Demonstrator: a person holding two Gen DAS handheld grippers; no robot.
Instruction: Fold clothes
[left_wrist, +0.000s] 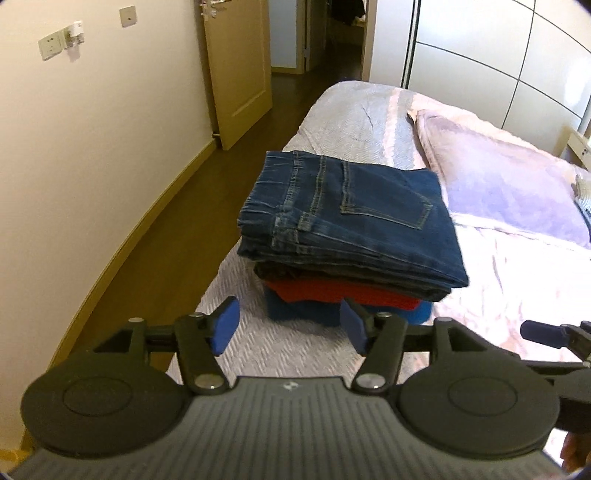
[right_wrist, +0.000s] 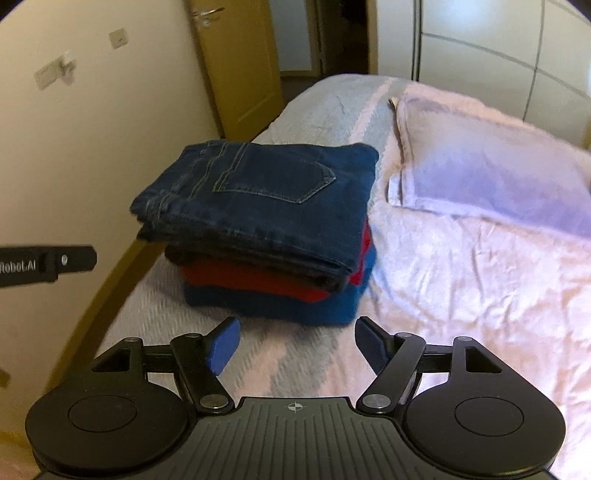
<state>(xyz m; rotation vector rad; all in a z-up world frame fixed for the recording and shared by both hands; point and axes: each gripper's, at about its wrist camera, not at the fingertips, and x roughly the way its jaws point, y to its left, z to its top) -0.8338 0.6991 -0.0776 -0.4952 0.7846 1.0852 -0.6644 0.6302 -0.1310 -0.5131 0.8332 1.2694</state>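
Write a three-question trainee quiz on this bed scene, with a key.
1. True or false: the left gripper holds the folded jeans.
2. Directly above the blue garment at the bottom of the pile lies: A) a red garment B) a pillow C) a towel.
3. Fill in: the lilac pillow lies on the ___.

Key: 1 false, both the left and the right gripper are open and empty. 2 A, the red garment. 3 bed.

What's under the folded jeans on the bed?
Under the jeans: a dark folded garment, then a red one, then a blue one on the bed. Only their edges show.
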